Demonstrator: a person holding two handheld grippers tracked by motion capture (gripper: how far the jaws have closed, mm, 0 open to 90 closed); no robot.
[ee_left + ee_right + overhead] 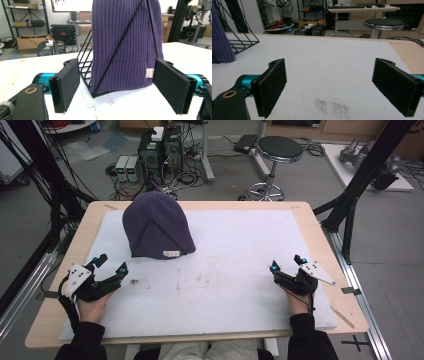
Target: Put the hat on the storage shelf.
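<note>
A purple knitted hat (pixel 157 226) sits over a black wire stand (pixel 86 70) on the white mat (pixel 235 245), toward the back left. A small white label (pixel 149 73) shows at its lower hem. My left gripper (pixel 111 265) rests open on the mat just in front of the hat, its jaws wide apart and empty, pointing at the hat (pixel 127 45). My right gripper (pixel 286 264) lies open on the mat at the right, nothing between its jaws. In the right gripper view the hat's edge (pixel 220 42) and the stand (pixel 242 37) lie far to the left.
The mat covers a wooden table (pixel 320 235). Dirty smudges (pixel 332 106) mark the mat near its middle. Beyond the table stand a round stool (pixel 278 151), computer boxes (pixel 160 150) with cables, and black frame struts (pixel 365 175) at the right.
</note>
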